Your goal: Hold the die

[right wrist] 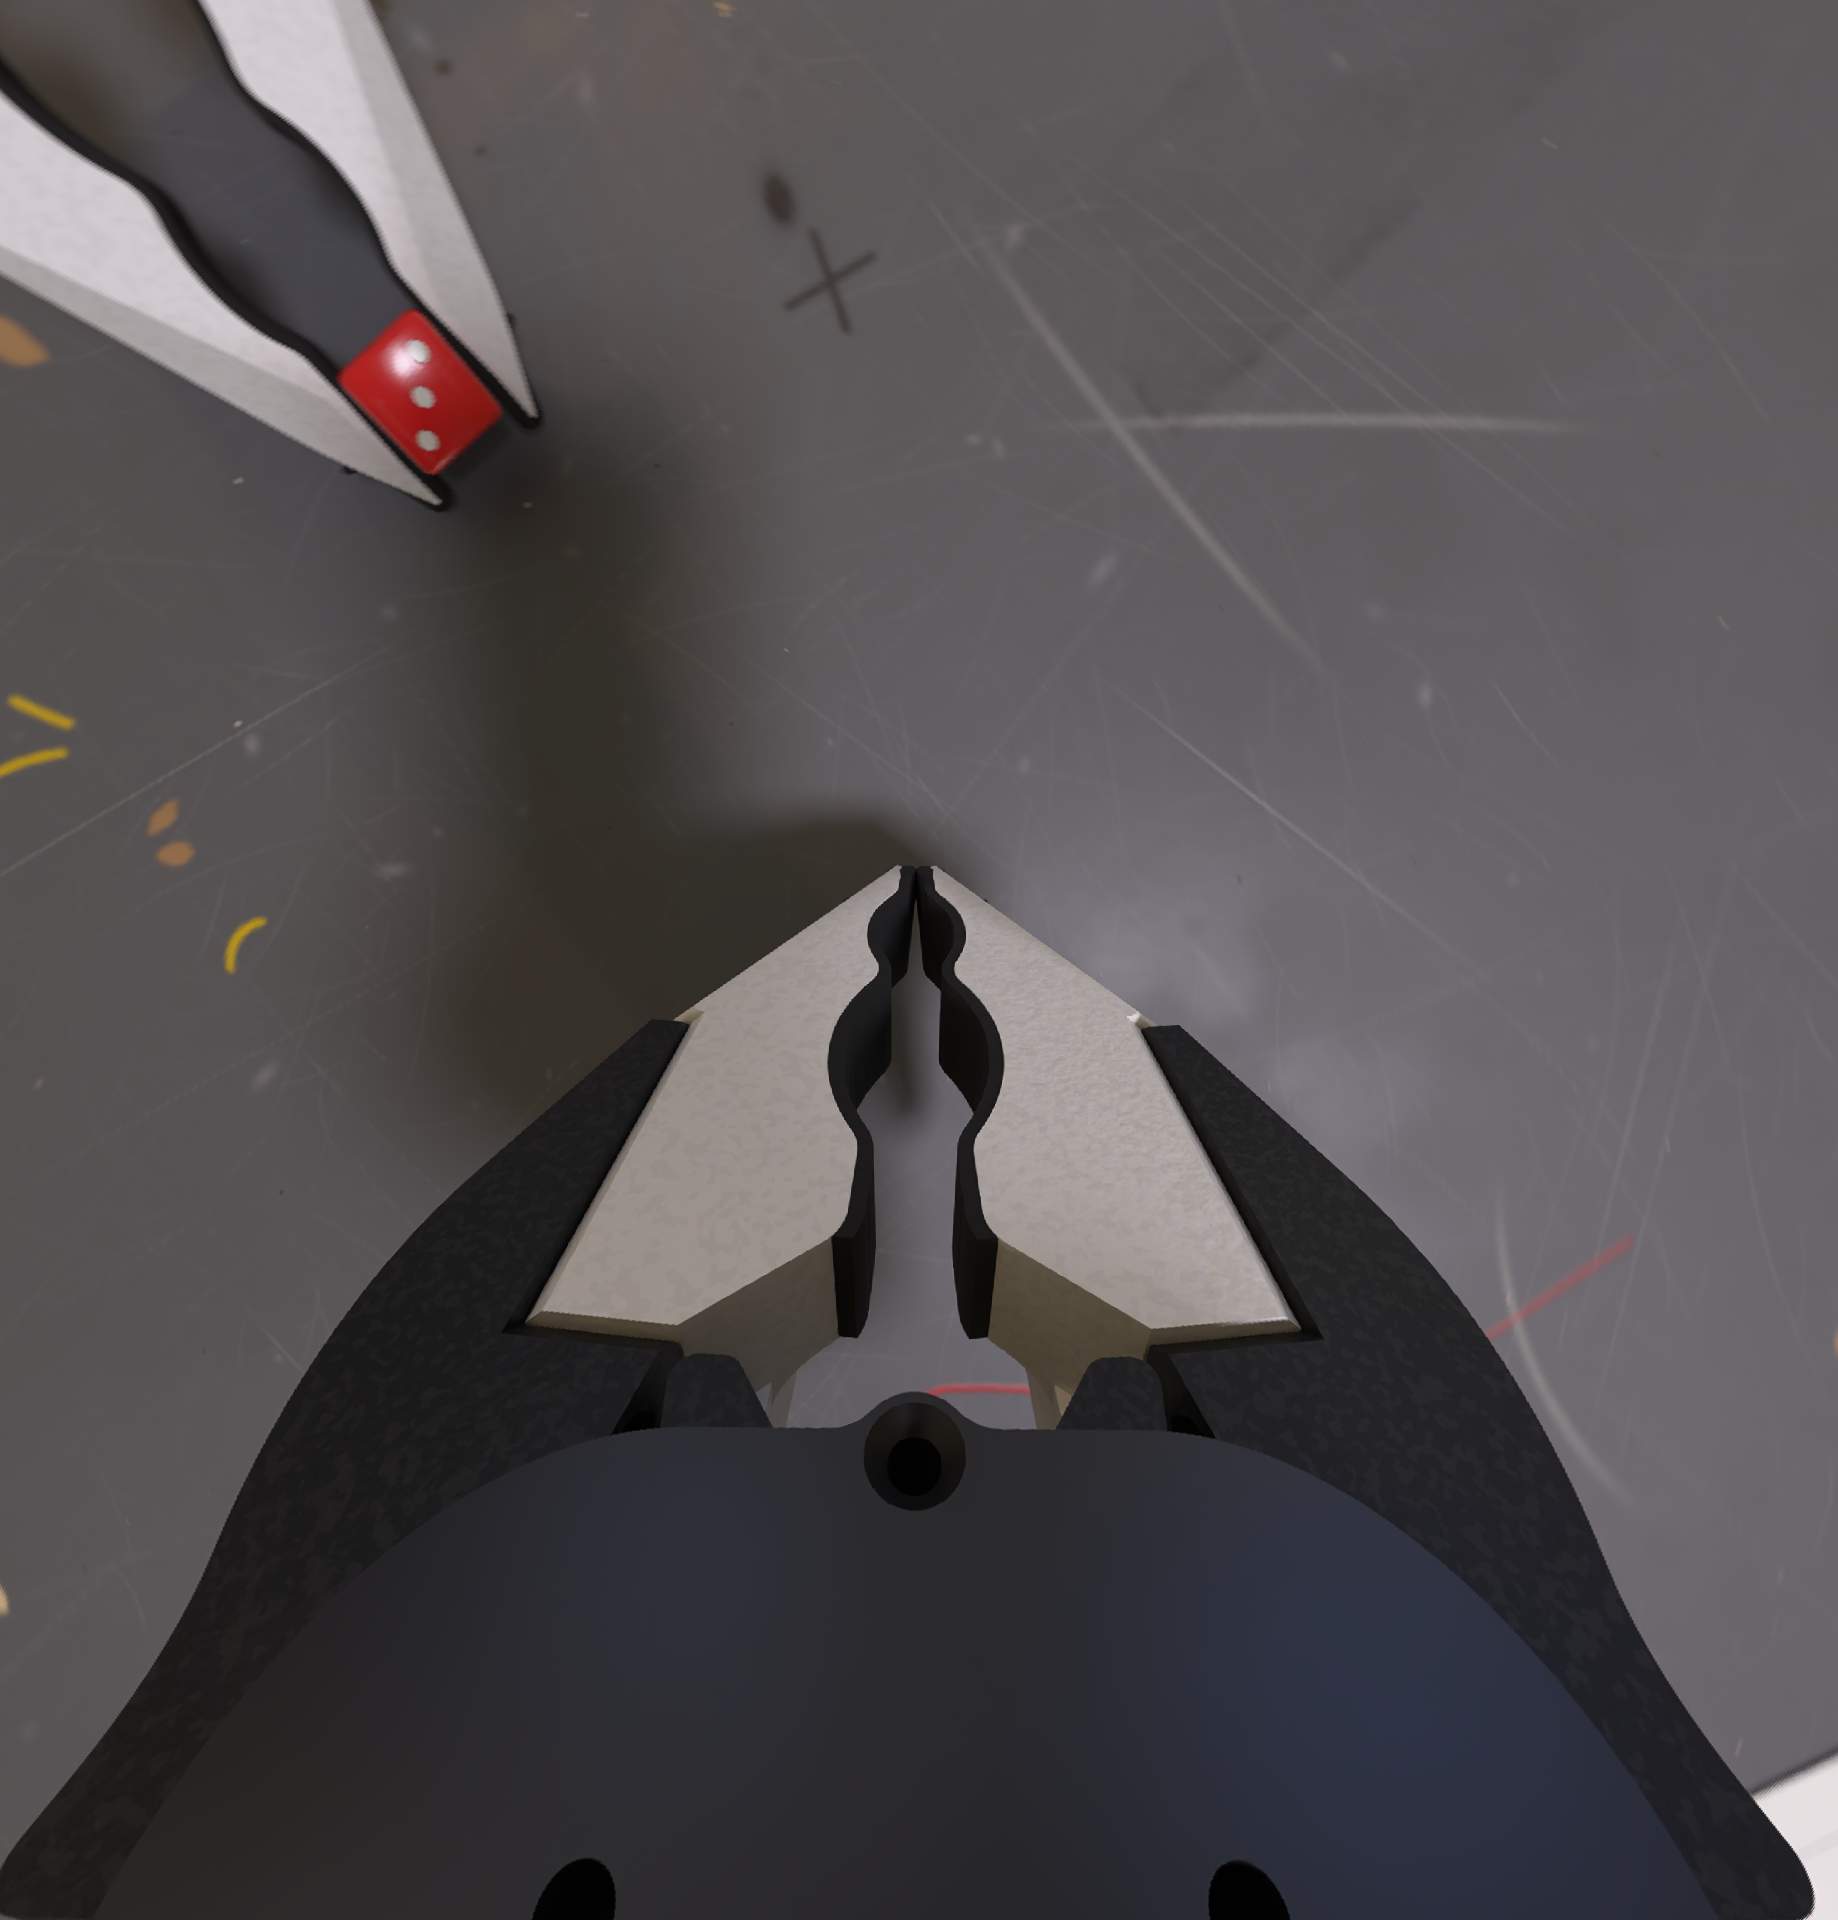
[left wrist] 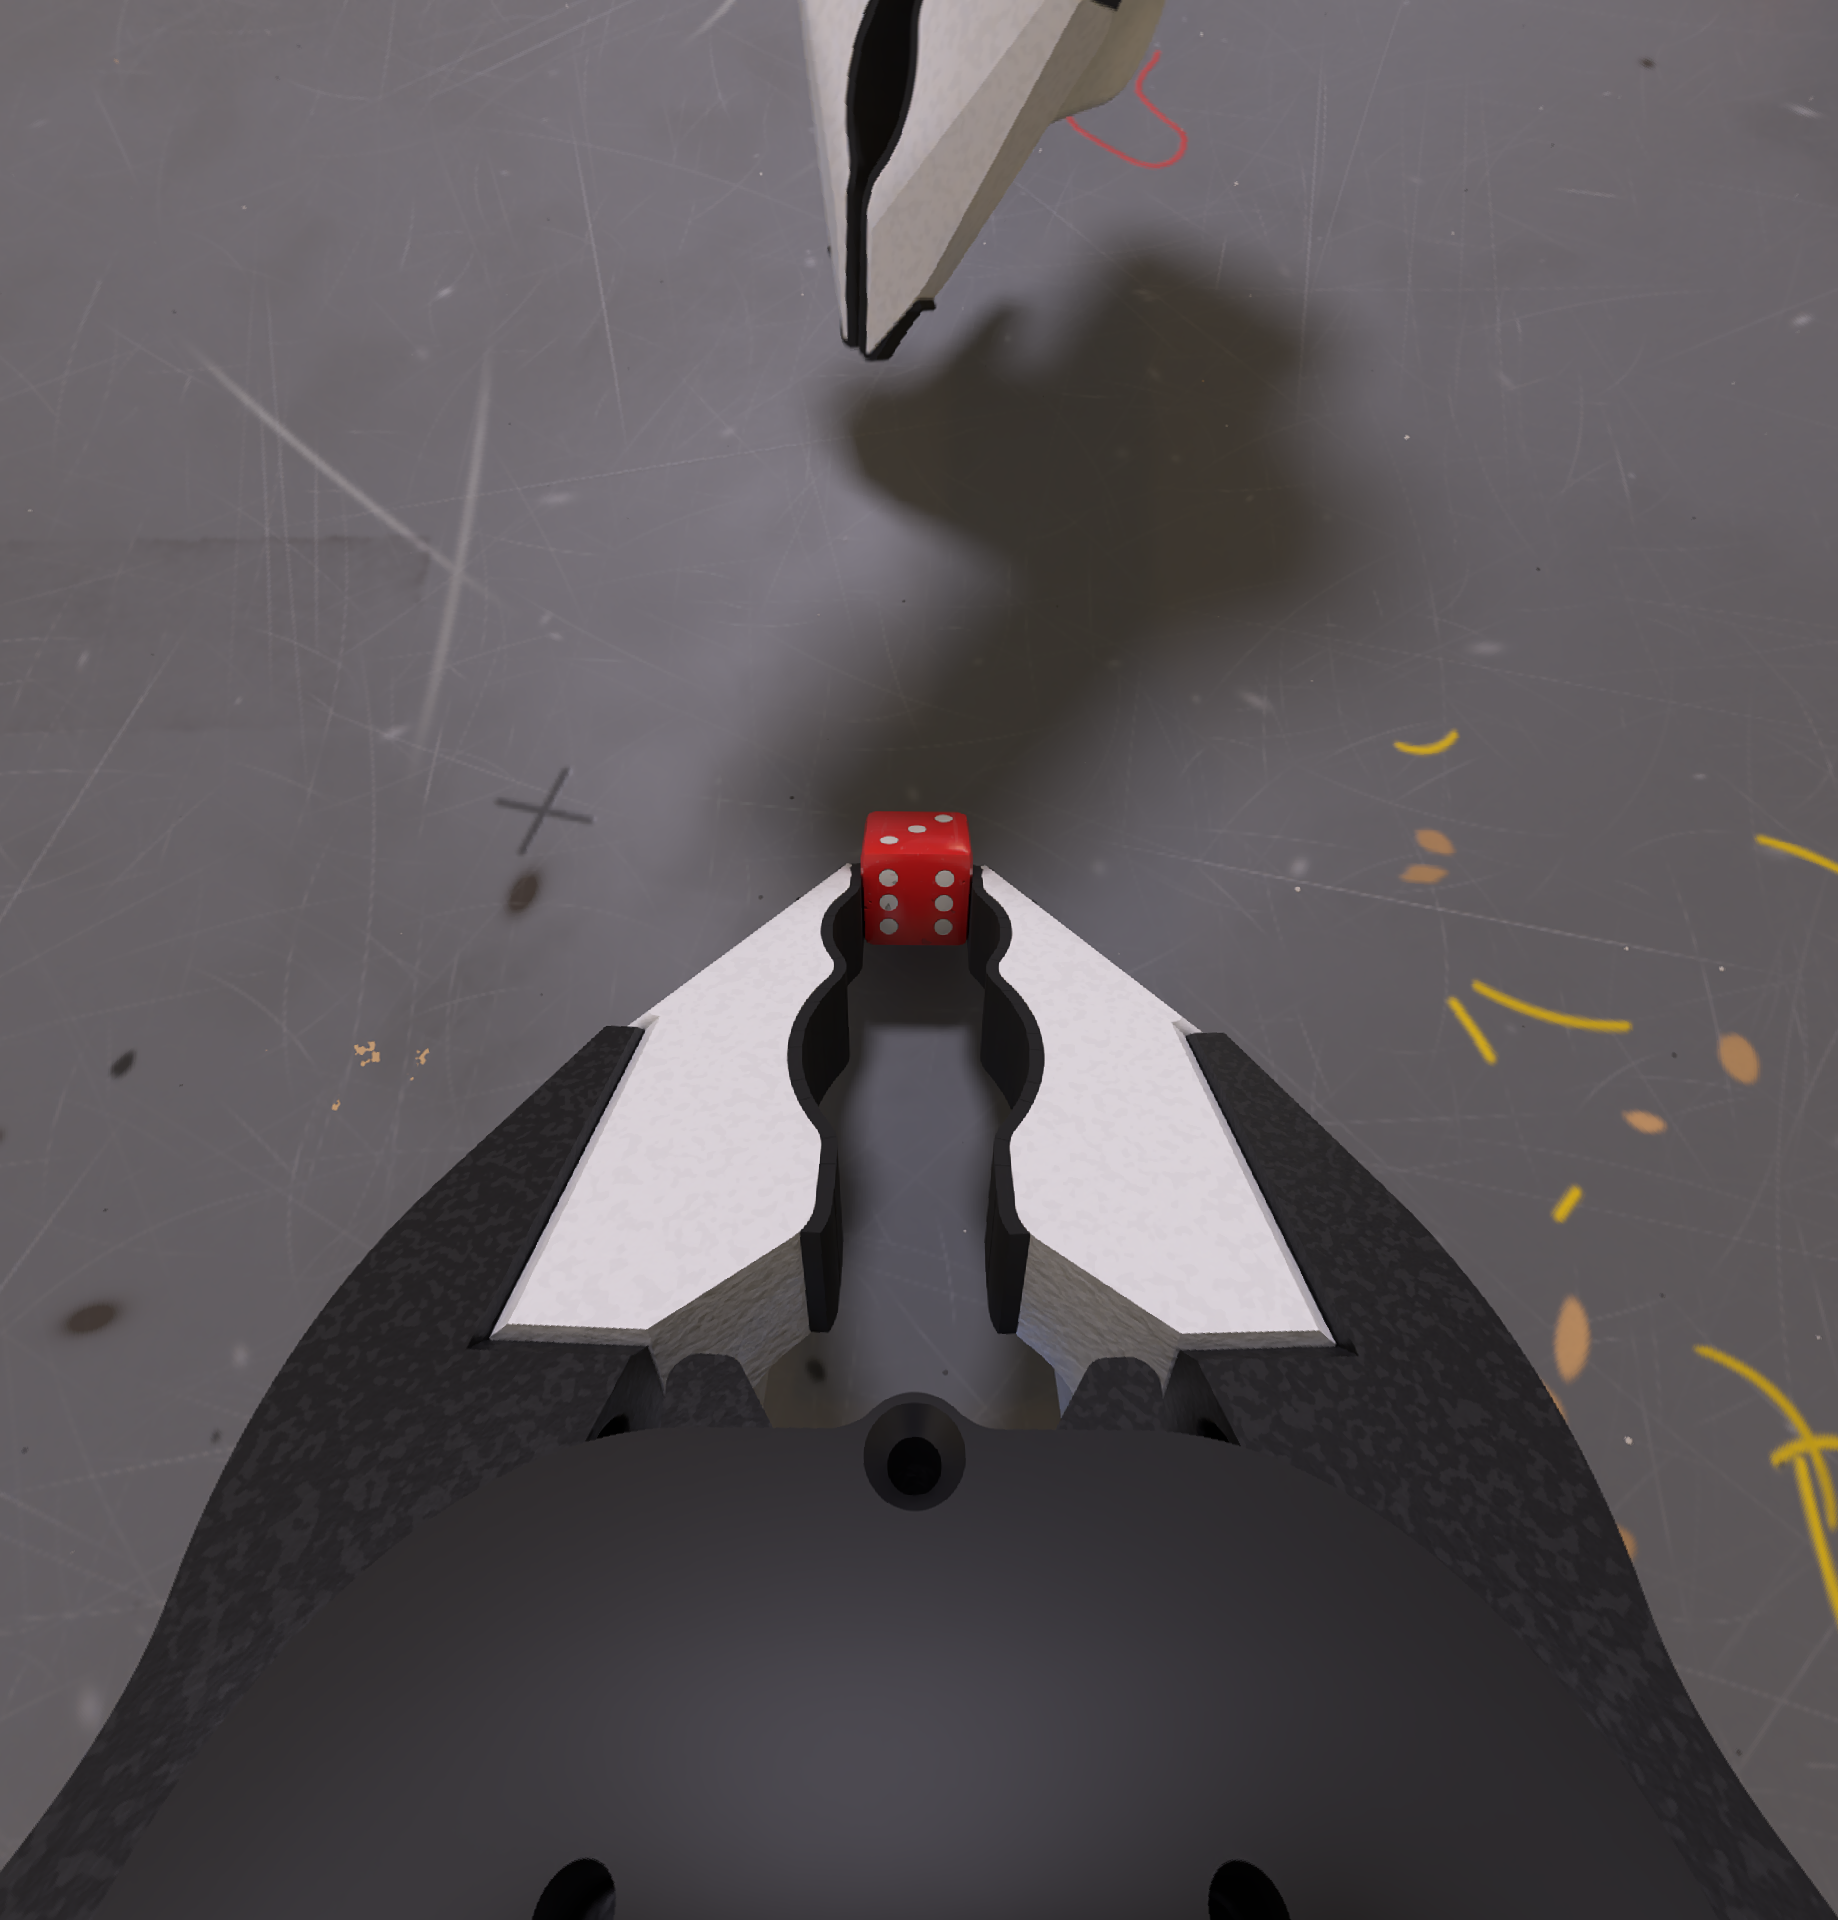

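We have the red die (left wrist: 915, 879) pinched at the very tips of the left tongs (left wrist: 915, 883), one black pad on each of two opposite faces. In the right wrist view the die (right wrist: 419, 395) sits between the same tips, above the scratched grey bench (left wrist: 271, 520); whether it is lifted clear or only just off the surface we cannot tell for certain, though a shadow falls beyond it.

The right tongs (right wrist: 915, 878) are pressed together on nothing and hang well apart from the die.

Step in hand, as we judge it: keep the hold. The grip is far out on the tips, so we would hold the squeeze even and avoid any twist that could roll the cube out.

Orientation: the six-pip face looks back along the left tongs, the three-pip face is turned up. A cube has no long axis to note.
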Action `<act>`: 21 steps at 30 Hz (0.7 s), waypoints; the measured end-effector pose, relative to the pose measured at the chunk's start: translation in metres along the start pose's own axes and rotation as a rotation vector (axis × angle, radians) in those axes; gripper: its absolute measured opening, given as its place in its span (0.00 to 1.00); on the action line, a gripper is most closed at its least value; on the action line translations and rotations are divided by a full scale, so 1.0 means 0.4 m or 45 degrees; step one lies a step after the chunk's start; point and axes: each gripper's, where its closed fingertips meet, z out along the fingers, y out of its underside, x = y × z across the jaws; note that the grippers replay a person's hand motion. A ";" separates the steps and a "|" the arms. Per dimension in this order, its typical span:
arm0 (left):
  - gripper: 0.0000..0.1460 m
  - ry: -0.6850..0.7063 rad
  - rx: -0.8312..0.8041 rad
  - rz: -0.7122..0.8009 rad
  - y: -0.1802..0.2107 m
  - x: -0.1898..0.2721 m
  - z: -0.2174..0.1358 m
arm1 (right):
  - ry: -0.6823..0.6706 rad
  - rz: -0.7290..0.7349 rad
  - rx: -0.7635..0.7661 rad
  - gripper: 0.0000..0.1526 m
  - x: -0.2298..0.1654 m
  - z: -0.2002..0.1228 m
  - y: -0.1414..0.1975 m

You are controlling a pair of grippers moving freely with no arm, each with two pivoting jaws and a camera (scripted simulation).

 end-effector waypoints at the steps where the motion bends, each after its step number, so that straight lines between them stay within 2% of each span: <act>1: 0.13 0.000 0.000 0.000 0.000 0.000 0.000 | -0.044 -0.034 -0.007 0.00 -0.003 0.006 -0.006; 6: 0.13 0.003 0.000 -0.002 0.000 0.000 0.000 | -0.164 -0.117 -0.172 0.00 -0.007 0.022 0.012; 12: 0.13 0.003 0.000 -0.004 0.000 0.000 0.000 | -0.333 -0.055 -0.303 0.00 -0.067 -0.013 0.066; 16: 0.13 0.006 0.001 -0.006 0.000 0.000 0.000 | -0.261 -0.087 -0.272 0.00 -0.066 -0.035 0.084; 21: 0.13 0.006 0.001 -0.005 0.000 0.000 0.000 | -0.277 -0.065 -0.219 0.00 -0.082 -0.028 0.098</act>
